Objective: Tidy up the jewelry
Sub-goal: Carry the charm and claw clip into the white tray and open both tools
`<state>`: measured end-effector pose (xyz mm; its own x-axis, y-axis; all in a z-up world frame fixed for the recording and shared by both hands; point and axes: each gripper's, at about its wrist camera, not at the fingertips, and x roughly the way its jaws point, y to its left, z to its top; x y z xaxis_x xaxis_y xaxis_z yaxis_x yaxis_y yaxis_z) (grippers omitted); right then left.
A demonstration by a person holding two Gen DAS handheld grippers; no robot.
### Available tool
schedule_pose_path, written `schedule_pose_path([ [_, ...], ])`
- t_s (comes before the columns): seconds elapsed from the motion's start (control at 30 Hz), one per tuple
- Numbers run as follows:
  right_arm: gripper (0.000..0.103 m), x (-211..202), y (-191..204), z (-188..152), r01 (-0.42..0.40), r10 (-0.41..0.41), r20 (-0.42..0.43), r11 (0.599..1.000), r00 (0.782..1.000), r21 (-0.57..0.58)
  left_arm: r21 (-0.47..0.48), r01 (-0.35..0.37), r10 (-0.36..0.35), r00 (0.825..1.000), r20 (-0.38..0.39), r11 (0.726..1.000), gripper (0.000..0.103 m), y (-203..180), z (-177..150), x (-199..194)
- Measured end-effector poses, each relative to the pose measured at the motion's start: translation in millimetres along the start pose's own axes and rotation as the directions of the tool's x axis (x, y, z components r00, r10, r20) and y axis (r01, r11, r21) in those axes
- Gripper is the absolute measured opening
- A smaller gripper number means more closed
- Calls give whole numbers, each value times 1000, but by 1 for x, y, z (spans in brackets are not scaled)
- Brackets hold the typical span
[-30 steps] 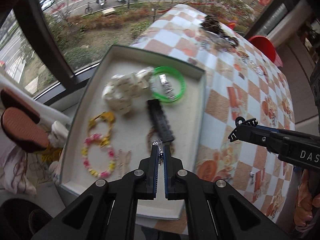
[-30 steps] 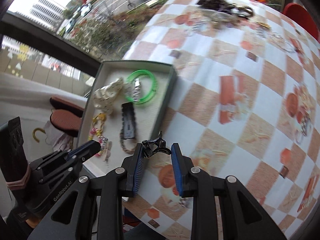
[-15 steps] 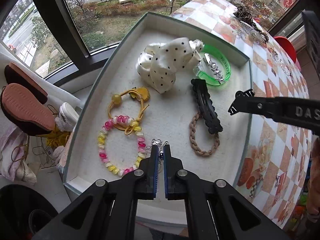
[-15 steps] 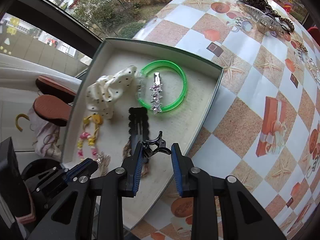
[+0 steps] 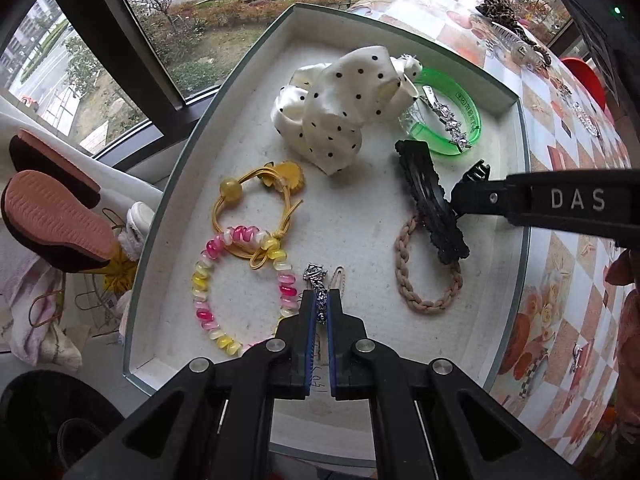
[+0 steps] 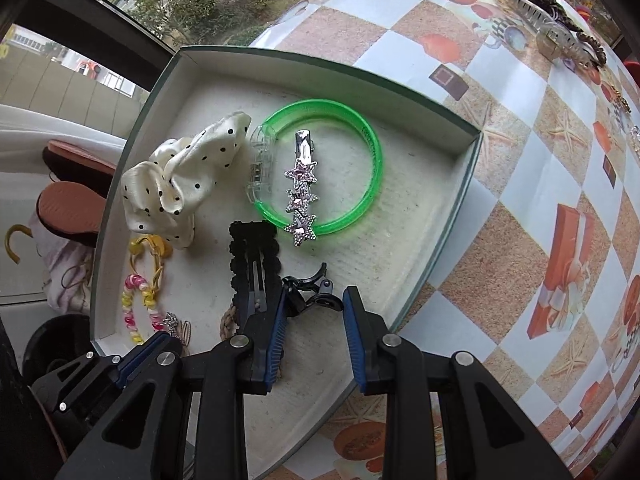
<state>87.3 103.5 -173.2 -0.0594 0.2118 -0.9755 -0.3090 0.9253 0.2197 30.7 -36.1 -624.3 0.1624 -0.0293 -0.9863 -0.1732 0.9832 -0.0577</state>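
A shallow tray [image 5: 524, 128] [image 6: 472, 160] holds a polka-dot scrunchie [image 5: 340, 112] [image 6: 184, 176], a green bangle [image 5: 448, 112] [image 6: 320, 172] with a star clip [image 6: 302, 190], a black hair clip [image 5: 432, 200] [image 6: 252, 264], a braided tie [image 5: 428, 276], a yellow tie [image 5: 256, 196] and a bead bracelet [image 5: 244, 288]. My left gripper [image 5: 320, 308] is shut on a small silver clip [image 5: 317, 280] low over the tray's near part. My right gripper [image 6: 314, 308] holds a small black claw clip [image 6: 310, 292] over the tray's near right side; it shows in the left wrist view [image 5: 474, 174].
The tray sits at the corner of a table with a checked cloth [image 6: 520, 140]. More hair accessories [image 6: 548, 12] lie at the table's far end. A window is behind the tray. Shoes [image 5: 48, 208] and bags lie on the floor to the left.
Both grippers have moved forward and down over the tray, each still holding its clip. The right gripper has come from the table side to above the black hair clip.
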Motion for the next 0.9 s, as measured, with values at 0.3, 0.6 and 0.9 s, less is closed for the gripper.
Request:
schedule_pose_path([
  [0.3,55,-30,2,-8,-38,38,74,999,997,5,28,-31,30,999,17,999,9,0,0,-17],
  [0.6,58,-61,-11,-25,-54,48,113,998,992,45,0,-6,6,1000,16,1000,9,7,-6,-38],
  [0.9,69,-87,-24,-49,-61,55,119,997,991,49,-25,4,-3,999,53,1000,103,10,-7,-60],
])
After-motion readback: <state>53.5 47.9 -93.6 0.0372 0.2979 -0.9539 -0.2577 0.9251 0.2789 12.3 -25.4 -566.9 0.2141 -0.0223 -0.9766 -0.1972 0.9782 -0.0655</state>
